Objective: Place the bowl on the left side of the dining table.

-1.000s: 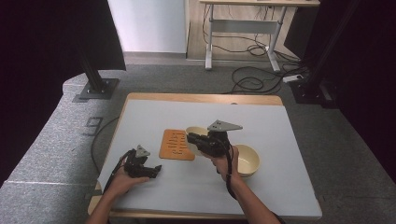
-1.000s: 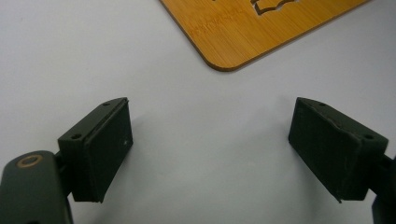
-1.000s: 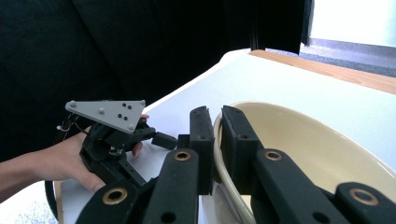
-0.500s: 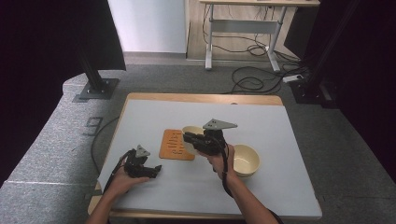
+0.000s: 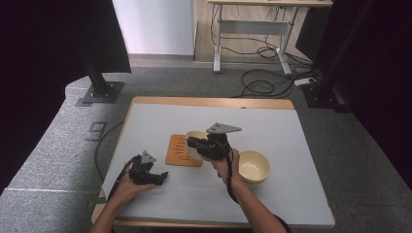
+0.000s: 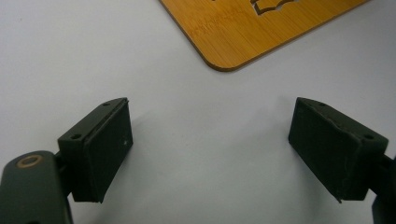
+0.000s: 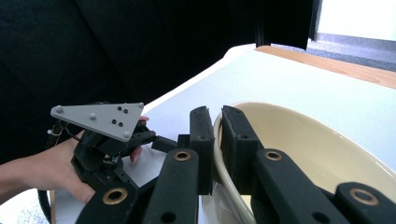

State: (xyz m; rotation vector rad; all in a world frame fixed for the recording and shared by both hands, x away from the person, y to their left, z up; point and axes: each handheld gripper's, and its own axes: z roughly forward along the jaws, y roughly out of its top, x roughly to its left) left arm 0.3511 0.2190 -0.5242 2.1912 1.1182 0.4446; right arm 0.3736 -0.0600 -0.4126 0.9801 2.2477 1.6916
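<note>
A pale grey table [image 5: 272, 121] stands on grey carpet, dark curtains on both sides. The right gripper [image 7: 215, 135] has its jaws clamped on the rim of a cream bowl [image 7: 317, 154], held just above the far right corner of an orange bamboo trivet [image 5: 183, 150]. A second cream bowl [image 5: 254, 166] sits to the right. The lift looks done; setting down remains. The left gripper [image 6: 210, 140] rests near the left edge, jaws wide apart and empty, forearm low.

Table [image 5: 291, 126], pale top, wood edge. Orange mat [image 5: 180, 150] lies near centre, left of middle. Cream bowl [image 5: 254, 166] sits right of it, on the near half.
</note>
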